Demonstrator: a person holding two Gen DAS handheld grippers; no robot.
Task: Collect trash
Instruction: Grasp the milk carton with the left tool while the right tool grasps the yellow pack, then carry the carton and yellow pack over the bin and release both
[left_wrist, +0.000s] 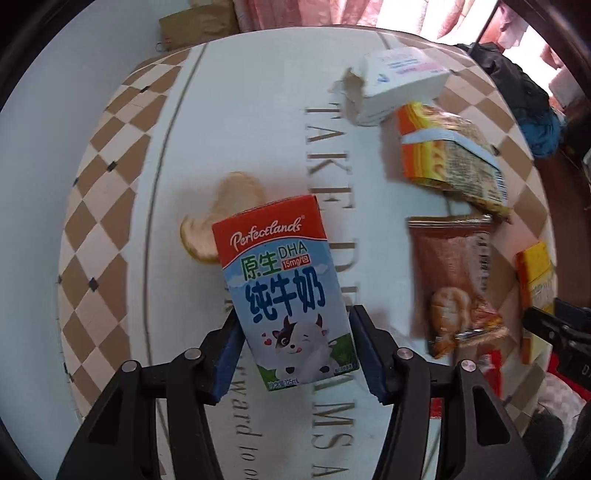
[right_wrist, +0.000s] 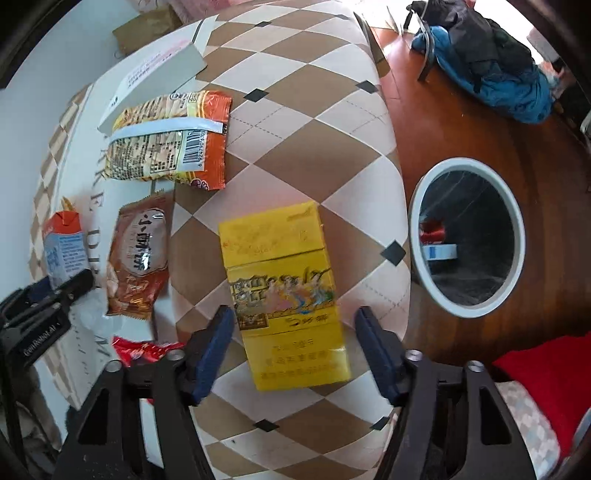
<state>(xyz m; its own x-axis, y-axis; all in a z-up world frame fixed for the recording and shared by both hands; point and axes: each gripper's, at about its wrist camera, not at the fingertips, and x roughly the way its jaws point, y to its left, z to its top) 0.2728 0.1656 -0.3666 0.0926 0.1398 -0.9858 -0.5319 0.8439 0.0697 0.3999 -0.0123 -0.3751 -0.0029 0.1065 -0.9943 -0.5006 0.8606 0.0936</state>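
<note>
While left gripper (left_wrist: 295, 343) clamps milk carton (left_wrist: 284, 291), yellow box (right_wrist: 288, 295) between right gripper (right_wrist: 295, 347) pads

I am in a lived-in home room. My landmark is the table under a white cloth with brown-and-cream diamond borders and printed lettering (right_wrist: 295, 155). Beyond its far edge hang pink patterned curtains (left_wrist: 295, 14). Beside it on the dark red-brown wooden floor (right_wrist: 443, 140) stands a round white-rimmed waste bin (right_wrist: 467, 236), and farther off blue and black clothes are heaped on a chair (right_wrist: 491, 66).
</note>
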